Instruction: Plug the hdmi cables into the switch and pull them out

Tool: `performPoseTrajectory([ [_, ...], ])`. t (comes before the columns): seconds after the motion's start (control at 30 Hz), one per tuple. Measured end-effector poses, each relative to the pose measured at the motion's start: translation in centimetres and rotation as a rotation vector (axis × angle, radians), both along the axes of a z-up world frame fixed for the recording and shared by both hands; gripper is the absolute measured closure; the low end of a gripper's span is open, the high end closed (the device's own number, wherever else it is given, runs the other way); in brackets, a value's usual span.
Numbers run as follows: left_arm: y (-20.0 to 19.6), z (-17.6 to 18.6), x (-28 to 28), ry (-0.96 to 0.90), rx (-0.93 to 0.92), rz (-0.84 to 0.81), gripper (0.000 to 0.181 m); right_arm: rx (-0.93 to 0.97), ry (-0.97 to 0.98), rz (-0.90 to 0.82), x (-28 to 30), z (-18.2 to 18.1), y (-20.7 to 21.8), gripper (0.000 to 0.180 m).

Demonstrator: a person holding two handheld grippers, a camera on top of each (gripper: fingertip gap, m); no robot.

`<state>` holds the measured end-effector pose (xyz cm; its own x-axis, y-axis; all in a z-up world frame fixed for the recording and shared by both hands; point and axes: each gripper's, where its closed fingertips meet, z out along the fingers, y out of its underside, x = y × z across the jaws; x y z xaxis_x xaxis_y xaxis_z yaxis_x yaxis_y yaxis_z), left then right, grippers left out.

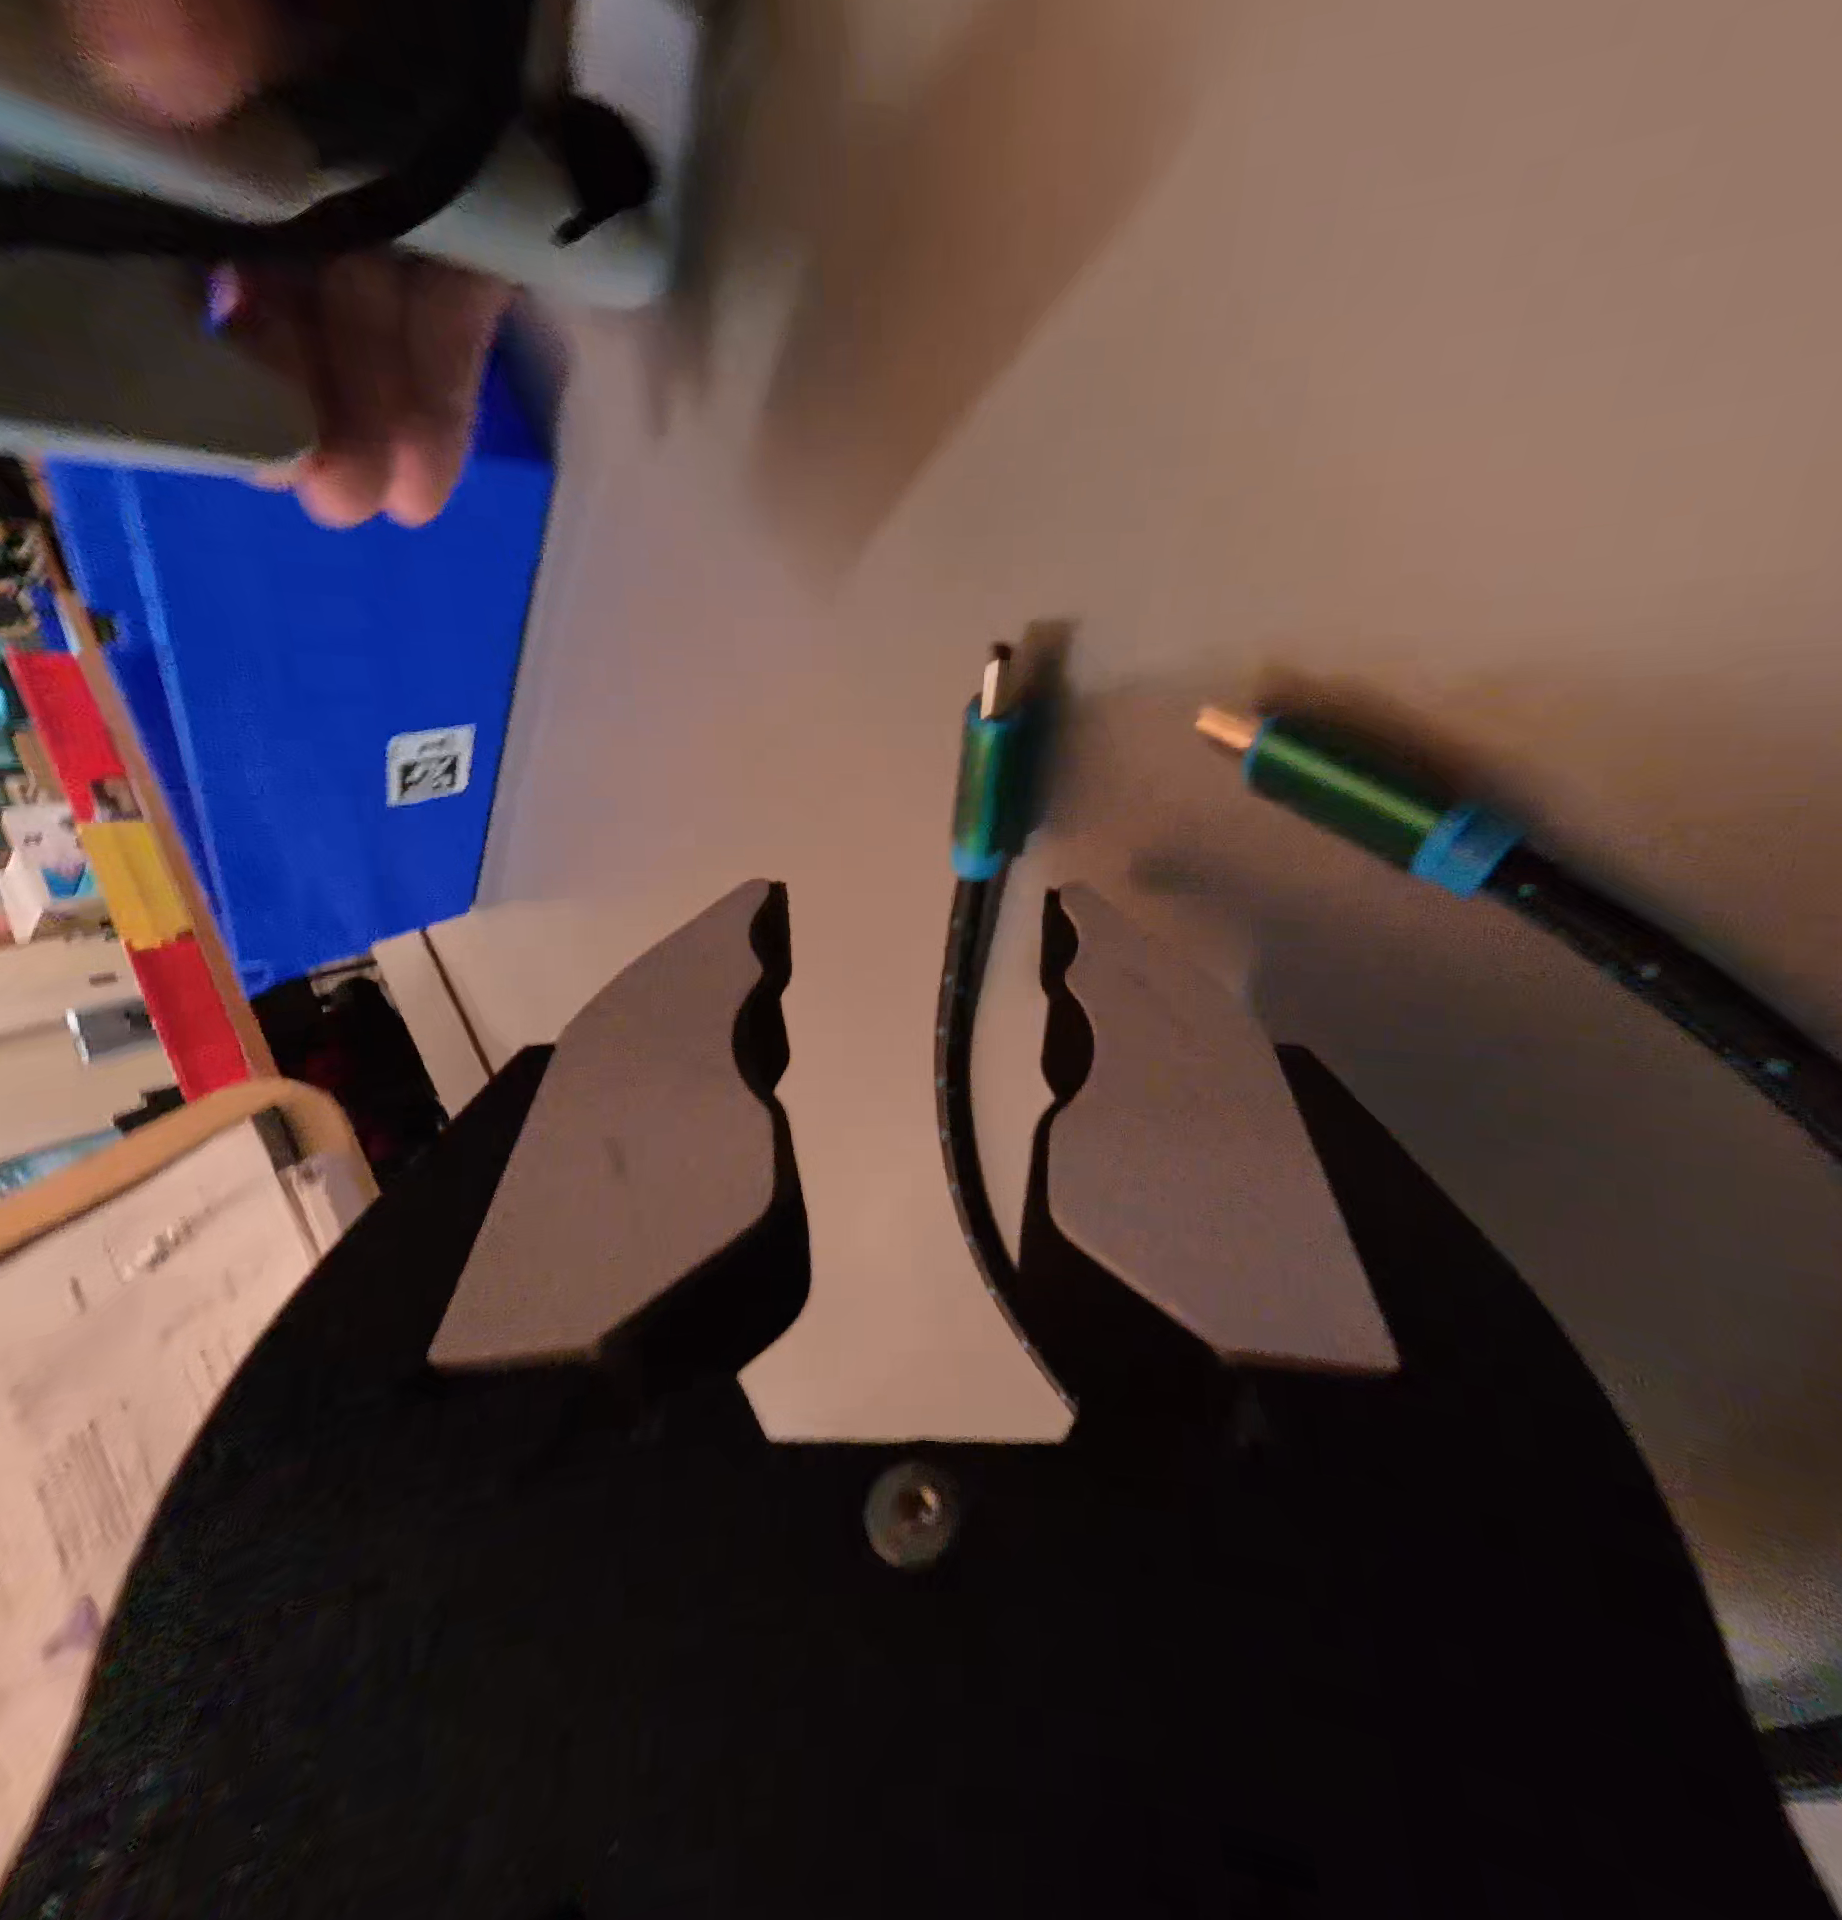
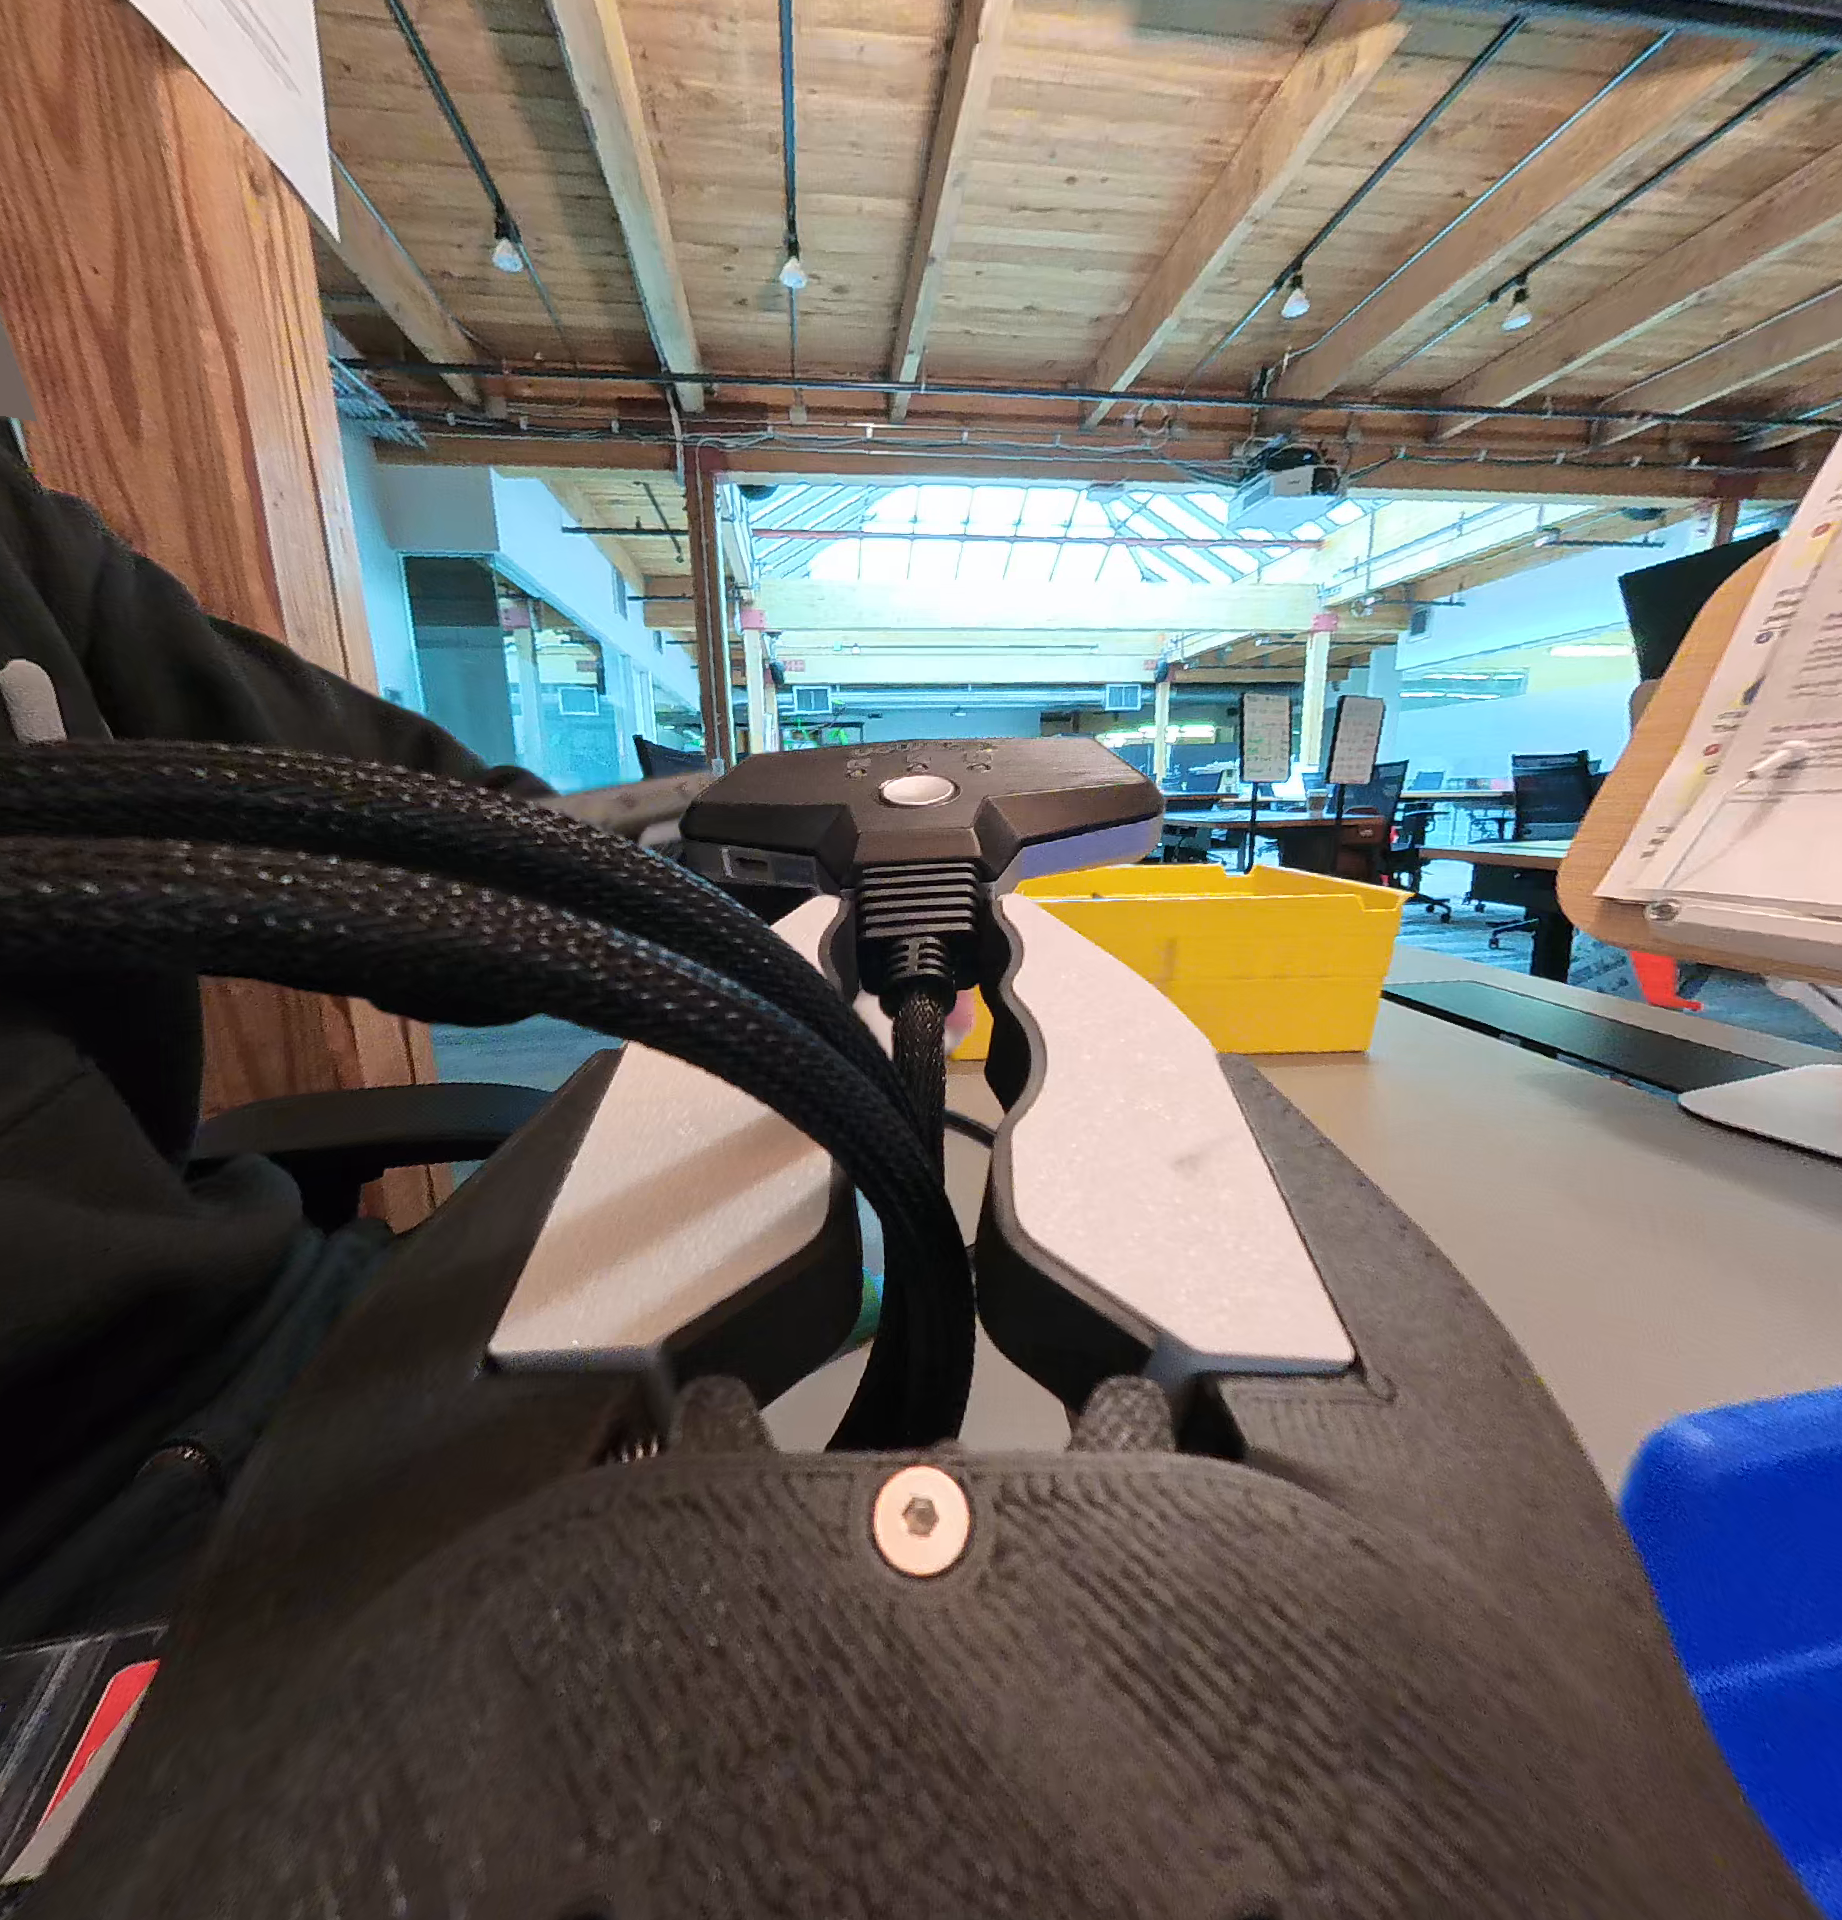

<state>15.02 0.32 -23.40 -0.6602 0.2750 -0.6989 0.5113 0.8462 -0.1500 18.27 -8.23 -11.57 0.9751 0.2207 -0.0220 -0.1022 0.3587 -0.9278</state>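
Observation:
In the left wrist view two green-shelled HDMI plugs lie on the grey table: one [image 1: 988,784] just ahead of my left gripper [image 1: 915,914], its black braided cable [image 1: 953,1091] running back between my fingers, and a second plug [image 1: 1343,792] to the right. My left gripper is open and empty, a little short of the near plug. In the right wrist view my right gripper [image 2: 917,935] is shut on the ribbed strain relief [image 2: 917,904] of the black switch [image 2: 922,805] and holds it up above the table. Black braided cables [image 2: 429,894] arch over from the left.
A blue bin [image 1: 304,707] stands to the left of the plugs and also shows in the right wrist view [image 2: 1769,1621]. A yellow bin [image 2: 1239,956] sits behind the switch. A clipboard stand with papers [image 2: 1748,779] is at the right. A person's dark sleeve [image 2: 96,935] is at the left.

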Motion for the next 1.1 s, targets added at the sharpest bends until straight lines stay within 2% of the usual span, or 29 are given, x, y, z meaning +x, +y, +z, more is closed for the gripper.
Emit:
performPoseTrajectory([
  [0.13,-0.8,-1.4,-0.1,-0.058,0.118,-0.067,0.14,0.009,0.002,-0.005,0.1,0.2,-0.2,0.157],
  [0.4,-1.8,-2.4,0.7,-0.127,0.09,-0.023,0.169,0.003,0.007,-0.016,0.2,0.0,-0.2,0.157],
  [0.6,-1.6,-1.9,2.4,-0.29,0.093,0.118,0.169,-0.008,0.015,-0.059,0.8,-0.1,0.0,0.157],
  [0.7,-0.2,0.4,3.8,-0.474,0.101,0.251,0.169,-0.002,0.014,-0.12,1.5,-0.1,-0.2,0.157],
  [0.87,2.5,7.0,4.5,-0.69,0.108,0.486,0.17,-0.015,0.007,-0.182,2.2,-0.2,-0.1,0.157],
  [0.97,2.9,10.7,4.1,-0.807,0.1,0.549,0.17,-0.017,0.007,-0.169,1.9,-0.2,0.3,0.157],
  [1.1,2.0,12.8,3.6,-0.877,0.105,0.563,0.17,0.011,0.023,-0.119,1.2,0.2,0.4,0.157],
])
